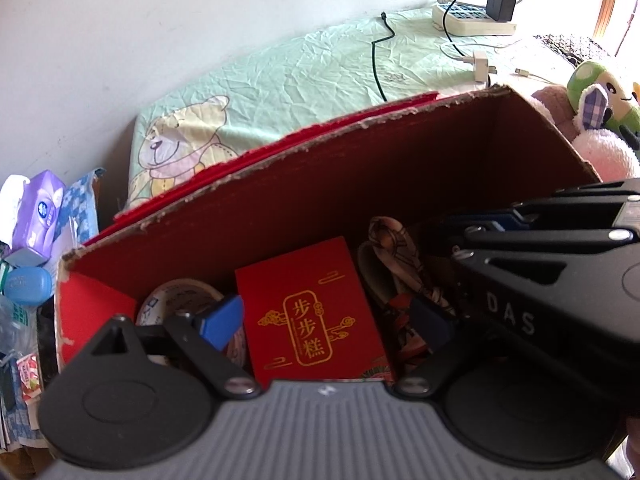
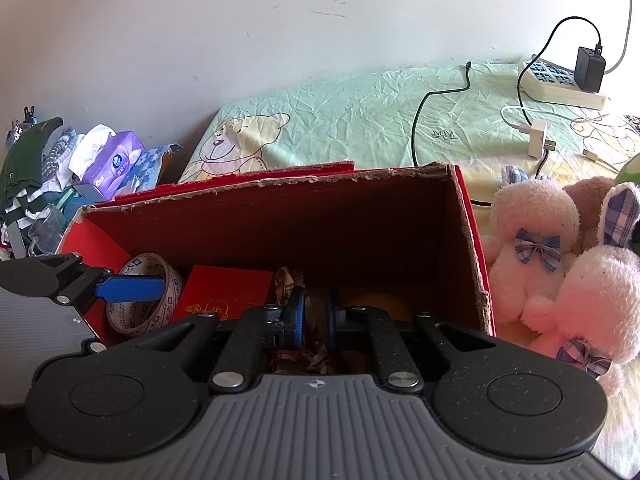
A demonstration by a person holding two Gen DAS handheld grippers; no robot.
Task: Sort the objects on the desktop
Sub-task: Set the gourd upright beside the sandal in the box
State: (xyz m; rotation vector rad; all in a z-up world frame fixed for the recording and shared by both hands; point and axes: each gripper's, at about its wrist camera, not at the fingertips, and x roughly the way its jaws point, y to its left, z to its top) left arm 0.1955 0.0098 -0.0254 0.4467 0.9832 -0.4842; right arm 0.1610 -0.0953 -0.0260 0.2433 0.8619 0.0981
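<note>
R tool [image 2: 315, 316] nearly together on patterned strap [image 2: 289, 280] in red box [image 2: 474, 240], L tool [image 1: 324, 320] apart over red packet [image 1: 310, 312].

This is a home bedroom. A bed [image 2: 360, 120] with a crumpled mint-green sheet printed with a cartoon bear [image 2: 244, 140] runs along a plain, scuffed white wall [image 2: 240, 20]. On the bed, at its far end from the bear print, a white power strip [image 2: 560, 84] carries a black charger [image 2: 589, 65], with a white plug adapter [image 2: 538, 143] and loose cables just in front of it. Pink plush rabbits [image 2: 532, 248] with checked bows lie on the sheet beside a torn red cardboard box [image 2: 280, 216]. On the bear-print side of the bed, off its edge, sits a heap of folded clothes [image 2: 28, 168] and a purple tissue pack [image 2: 114, 162].
</note>
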